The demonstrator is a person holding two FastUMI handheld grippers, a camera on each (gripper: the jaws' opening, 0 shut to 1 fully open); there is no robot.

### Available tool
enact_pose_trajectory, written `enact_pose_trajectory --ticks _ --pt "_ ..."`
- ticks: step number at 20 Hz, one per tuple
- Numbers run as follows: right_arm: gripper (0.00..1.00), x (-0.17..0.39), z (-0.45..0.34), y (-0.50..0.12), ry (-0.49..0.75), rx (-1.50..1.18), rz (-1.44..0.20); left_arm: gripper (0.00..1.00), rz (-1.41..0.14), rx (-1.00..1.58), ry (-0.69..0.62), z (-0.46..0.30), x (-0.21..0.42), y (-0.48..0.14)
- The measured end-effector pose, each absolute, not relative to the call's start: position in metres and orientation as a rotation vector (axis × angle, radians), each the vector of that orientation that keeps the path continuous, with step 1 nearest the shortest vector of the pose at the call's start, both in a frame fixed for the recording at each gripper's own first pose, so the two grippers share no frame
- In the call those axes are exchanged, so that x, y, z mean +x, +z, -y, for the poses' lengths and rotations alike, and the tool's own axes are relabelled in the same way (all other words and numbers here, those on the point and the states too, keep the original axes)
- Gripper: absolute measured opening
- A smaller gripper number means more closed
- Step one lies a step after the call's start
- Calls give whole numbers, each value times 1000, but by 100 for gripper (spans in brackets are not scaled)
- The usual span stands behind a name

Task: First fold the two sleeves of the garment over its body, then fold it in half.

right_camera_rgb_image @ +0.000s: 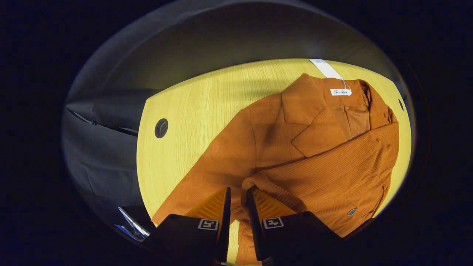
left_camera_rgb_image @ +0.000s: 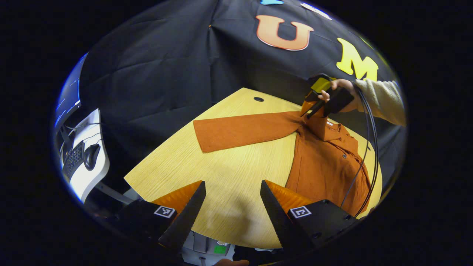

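Observation:
A rust-orange shirt point(left_camera_rgb_image: 325, 166) lies flat on the wooden table point(left_camera_rgb_image: 229, 173), collar toward the far side. One sleeve point(left_camera_rgb_image: 240, 129) stretches out straight to the left of its body. My left gripper point(left_camera_rgb_image: 232, 183) hovers open over bare wood in front of the shirt, holding nothing. A hand holds my right gripper point(left_camera_rgb_image: 314, 109) by the shirt's shoulder. In the right gripper view, the other sleeve point(right_camera_rgb_image: 332, 166) lies folded across the shirt's point(right_camera_rgb_image: 273, 125) front, and my right gripper point(right_camera_rgb_image: 238, 189) is shut on that sleeve's cuff end.
A round cable hole point(left_camera_rgb_image: 258, 99) sits near the table's far edge. Black cables point(left_camera_rgb_image: 369, 147) hang from the right gripper over the shirt. A side desk with a keyboard, a mouse point(left_camera_rgb_image: 90, 155) and a monitor point(left_camera_rgb_image: 68, 96) stands to the left. A white tag point(right_camera_rgb_image: 325, 68) trails from the collar.

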State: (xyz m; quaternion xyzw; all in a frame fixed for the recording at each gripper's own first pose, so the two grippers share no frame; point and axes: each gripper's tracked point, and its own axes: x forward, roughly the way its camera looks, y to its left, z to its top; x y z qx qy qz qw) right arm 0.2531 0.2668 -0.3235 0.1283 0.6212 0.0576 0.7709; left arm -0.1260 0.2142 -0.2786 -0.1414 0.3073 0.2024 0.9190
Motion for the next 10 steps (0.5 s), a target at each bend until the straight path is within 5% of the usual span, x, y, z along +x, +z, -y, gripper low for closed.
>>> enact_pose_trajectory --ticks 2,5,10 --pt "21 251 -270 -309 161 313 -1336 96 -652 -315 466 -227 -124 -280" --pt "77 243 -272 -290 216 355 -1341 98 -654 -320 461 -232 -108 -272" --pt "69 233 -265 -252 296 443 -1319 98 -684 -367 491 -248 -83 -276"
